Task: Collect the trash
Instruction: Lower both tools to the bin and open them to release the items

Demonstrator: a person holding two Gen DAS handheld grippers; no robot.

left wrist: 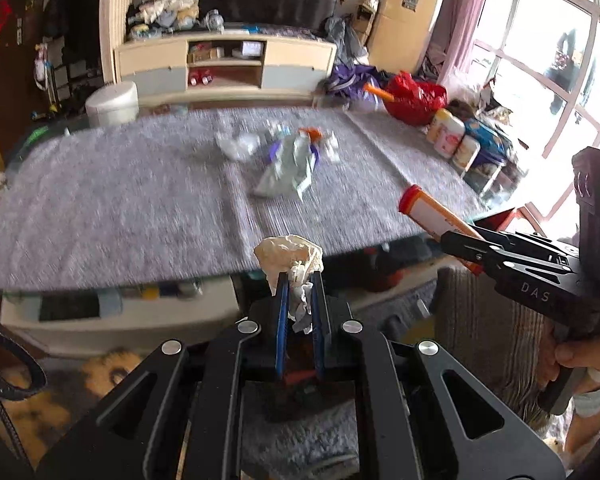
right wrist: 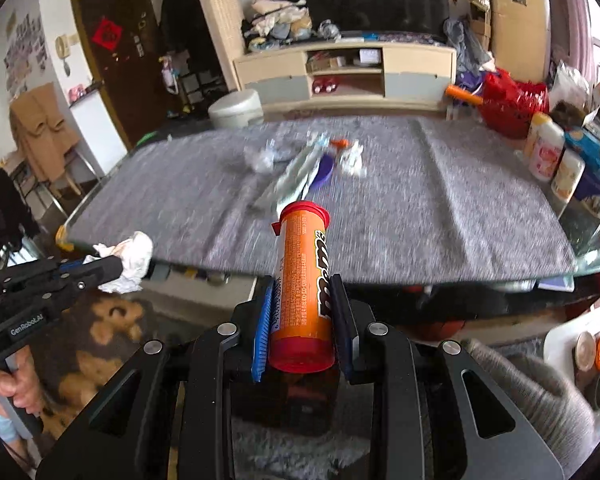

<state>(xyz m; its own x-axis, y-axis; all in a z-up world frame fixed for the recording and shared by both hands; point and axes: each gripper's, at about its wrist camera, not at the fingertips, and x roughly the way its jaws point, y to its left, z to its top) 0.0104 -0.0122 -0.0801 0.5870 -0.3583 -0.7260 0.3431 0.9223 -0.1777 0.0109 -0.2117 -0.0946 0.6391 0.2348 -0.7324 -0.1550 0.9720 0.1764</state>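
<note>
Left hand-held gripper [left wrist: 300, 280] pinches tissue [left wrist: 290, 256]; right view alone shows tube label [right wrist: 304, 276].

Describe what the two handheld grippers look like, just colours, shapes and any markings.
Both are matte black angular frames with cut-out slots and round silver bolt heads. The left gripper has blue ribbed pads on its fingers, and its side reads GenRobot.AI. The right gripper has one blue and one dark pad, DAS lettering and a green light. Bare hands hold pistol grips.

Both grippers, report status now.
Left gripper shut on crumpled tissue. Right gripper shut on orange candy tube. More wrappers on grey table mat. Nothing in the way.
</note>
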